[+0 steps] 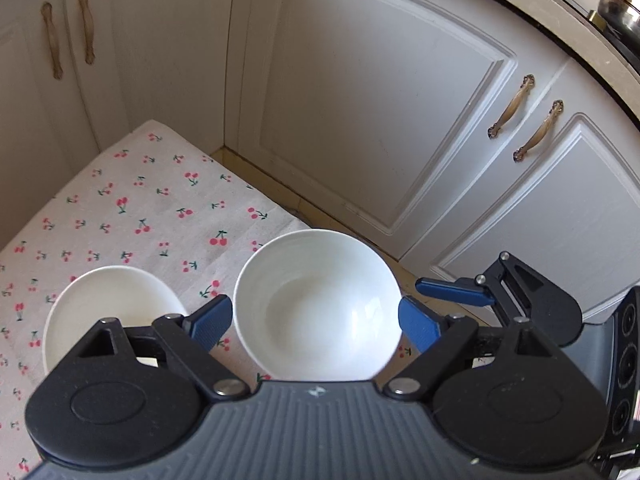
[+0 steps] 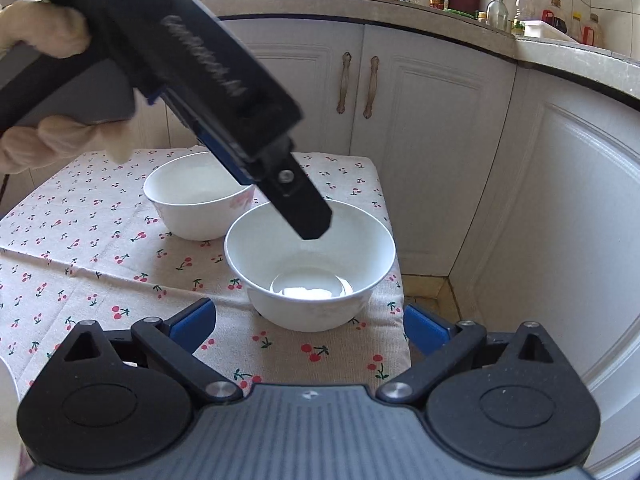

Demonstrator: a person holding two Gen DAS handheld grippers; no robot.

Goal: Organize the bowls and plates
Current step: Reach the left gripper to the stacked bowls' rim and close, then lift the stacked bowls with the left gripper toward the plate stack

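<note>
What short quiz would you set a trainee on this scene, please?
1. True or false: the left gripper is clamped shut on a bowl.
2. In the right wrist view, how many white bowls stand on the cherry-print cloth? A one, B two, C four.
3. In that view, which does the left gripper hang over: the near bowl or the far bowl?
Key: 1 false, its jaws stand open; 2 B; 3 the near bowl.
</note>
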